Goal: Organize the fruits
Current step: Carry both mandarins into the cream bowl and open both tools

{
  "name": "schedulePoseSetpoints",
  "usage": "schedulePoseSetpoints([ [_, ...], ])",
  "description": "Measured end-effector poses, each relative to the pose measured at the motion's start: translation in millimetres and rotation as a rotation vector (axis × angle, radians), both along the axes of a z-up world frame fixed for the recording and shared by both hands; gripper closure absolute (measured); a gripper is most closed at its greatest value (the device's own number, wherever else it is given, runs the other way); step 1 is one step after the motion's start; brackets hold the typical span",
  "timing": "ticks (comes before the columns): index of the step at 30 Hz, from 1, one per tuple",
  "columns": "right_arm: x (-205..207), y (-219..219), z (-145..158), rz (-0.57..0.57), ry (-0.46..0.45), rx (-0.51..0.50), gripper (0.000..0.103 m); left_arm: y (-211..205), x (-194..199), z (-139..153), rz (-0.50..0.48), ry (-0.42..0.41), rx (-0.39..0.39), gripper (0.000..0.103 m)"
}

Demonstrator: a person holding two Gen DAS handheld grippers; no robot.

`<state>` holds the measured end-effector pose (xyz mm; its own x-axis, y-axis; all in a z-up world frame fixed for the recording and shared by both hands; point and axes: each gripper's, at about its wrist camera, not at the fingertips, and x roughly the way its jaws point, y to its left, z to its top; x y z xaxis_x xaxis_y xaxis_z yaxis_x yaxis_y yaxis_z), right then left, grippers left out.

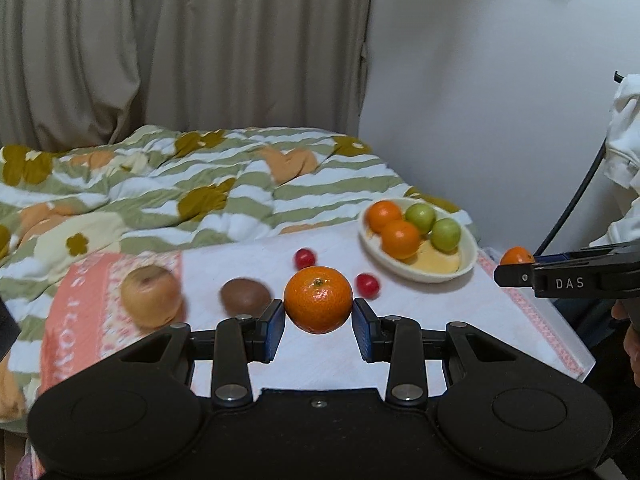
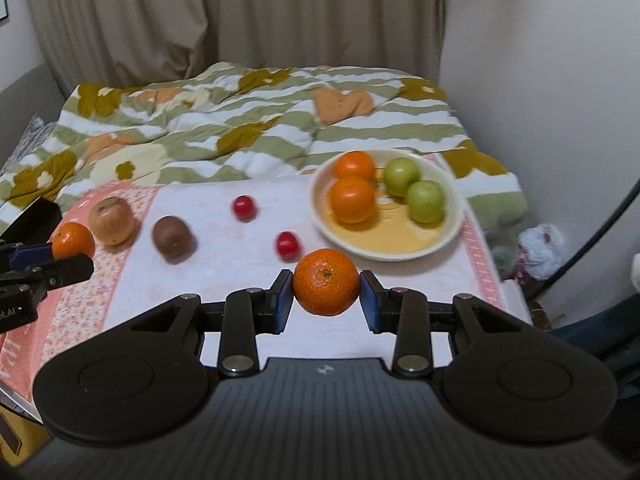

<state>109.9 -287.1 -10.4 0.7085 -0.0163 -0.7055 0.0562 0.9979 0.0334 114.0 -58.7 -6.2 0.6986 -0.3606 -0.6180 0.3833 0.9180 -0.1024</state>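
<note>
My left gripper (image 1: pixel 319 312) is shut on a mandarin (image 1: pixel 318 299), held above the white towel (image 1: pixel 320 360). My right gripper (image 2: pixel 326 294) is shut on another mandarin (image 2: pixel 326 281), also lifted off the towel. Each gripper shows at the edge of the other's view with its mandarin (image 1: pixel 517 257) (image 2: pixel 73 241). A cream bowl (image 1: pixel 466 268) (image 2: pixel 320 216) at the far right holds two mandarins (image 1: pixel 400 239) (image 2: pixel 353 199) and two green fruits (image 1: pixel 445 234) (image 2: pixel 426 201). On the towel lie an apple (image 1: pixel 151 296) (image 2: pixel 111 220), a kiwi (image 1: pixel 245 296) (image 2: pixel 173 238) and two cherry tomatoes (image 1: pixel 367 285) (image 2: pixel 287 245).
A green, white and orange patterned quilt (image 1: pixel 180 184) (image 2: pixel 240 120) lies behind the towel, with beige curtains (image 1: pixel 180 40) beyond. A white wall (image 1: pixel 480 60) stands at the right. A person's white sleeve (image 1: pixel 624 140) and a black cable (image 1: pixel 576 196) are at the right edge.
</note>
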Motion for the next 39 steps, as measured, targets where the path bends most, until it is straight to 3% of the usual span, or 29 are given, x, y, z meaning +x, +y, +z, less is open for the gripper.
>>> schedulePoseSetpoints([
  [10,30.7,-77.5,-3.5,0.075,0.000,0.001,0.052,-81.4,27.8,1.7,0.036,0.016,-0.024,0.063],
  [20,85.6,-139.2,-32.6,0.160,0.036,0.044,0.052,-152.5,61.1,-24.0,0.096,0.047,-0.021,0.063],
  [29,125.2,-163.9,-54.9,0.188,0.062,0.072,0.052,-196.4,97.1,-59.4,0.090,0.118,0.029,0.063],
  [39,137.9,-171.1,-67.6,0.173,0.103,0.093,0.052,-225.2,128.8,-99.5,-0.006,0.222,0.118,0.063],
])
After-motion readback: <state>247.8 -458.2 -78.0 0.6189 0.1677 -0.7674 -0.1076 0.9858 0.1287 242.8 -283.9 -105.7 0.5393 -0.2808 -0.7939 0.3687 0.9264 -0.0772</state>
